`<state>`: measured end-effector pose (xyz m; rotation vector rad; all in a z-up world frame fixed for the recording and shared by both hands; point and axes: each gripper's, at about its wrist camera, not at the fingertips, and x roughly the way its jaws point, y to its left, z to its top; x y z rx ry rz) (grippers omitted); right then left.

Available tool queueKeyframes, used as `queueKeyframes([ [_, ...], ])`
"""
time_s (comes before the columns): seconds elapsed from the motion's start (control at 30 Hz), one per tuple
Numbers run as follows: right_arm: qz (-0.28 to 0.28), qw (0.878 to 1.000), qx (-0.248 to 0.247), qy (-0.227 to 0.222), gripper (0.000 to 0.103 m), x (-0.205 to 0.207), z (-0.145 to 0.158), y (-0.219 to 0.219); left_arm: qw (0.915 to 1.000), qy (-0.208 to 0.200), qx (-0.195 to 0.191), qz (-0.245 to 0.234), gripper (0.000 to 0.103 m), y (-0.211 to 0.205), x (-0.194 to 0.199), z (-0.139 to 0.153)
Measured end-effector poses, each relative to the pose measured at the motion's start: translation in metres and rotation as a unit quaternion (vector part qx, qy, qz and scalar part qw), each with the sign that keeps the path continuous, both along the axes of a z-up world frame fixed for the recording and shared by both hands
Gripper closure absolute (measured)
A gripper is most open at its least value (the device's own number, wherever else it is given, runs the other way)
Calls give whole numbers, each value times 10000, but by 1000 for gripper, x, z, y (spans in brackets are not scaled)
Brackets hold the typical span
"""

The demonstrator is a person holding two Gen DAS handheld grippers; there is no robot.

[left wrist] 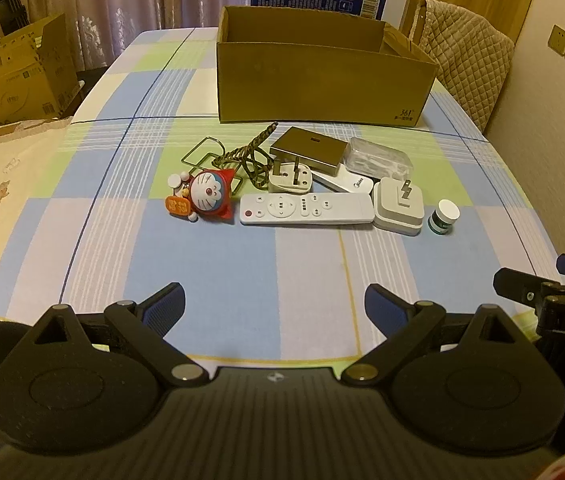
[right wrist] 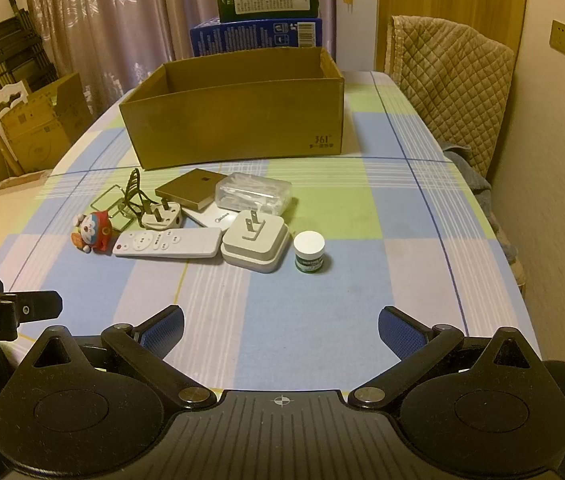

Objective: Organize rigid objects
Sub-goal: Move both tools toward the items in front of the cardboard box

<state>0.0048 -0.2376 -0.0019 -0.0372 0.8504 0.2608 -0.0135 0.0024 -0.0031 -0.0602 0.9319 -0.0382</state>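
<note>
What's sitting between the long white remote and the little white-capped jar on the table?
The square white charger, prongs up, lies between the long white remote and the white-capped jar. The right wrist view shows it best.

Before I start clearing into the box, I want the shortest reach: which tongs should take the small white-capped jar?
Right. The jar stands at the right end of the row, apart from the adapter, and sits near centre ahead of the open right tongs. From the left tongs, also open, it lies far right.
</note>
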Motion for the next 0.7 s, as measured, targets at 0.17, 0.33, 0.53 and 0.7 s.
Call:
queueKeyframes([
  [0.17,7,10000,1,19,2,0,-4,0,10000,13,-6,-5,8,-1,1,0],
  [0.33,-3,10000,-1,50,2,2,-6,0,10000,31,-42,17,9,0,2,-3],
  [0.53,-21,9999,133,-14,2,11,-11,-5,10000,46,-53,-41,11,1,11,-6],
  [0.7,34,9996,192,-202,3,26,-17,-7,10000,20,-5,-74,11,2,26,-11],
])
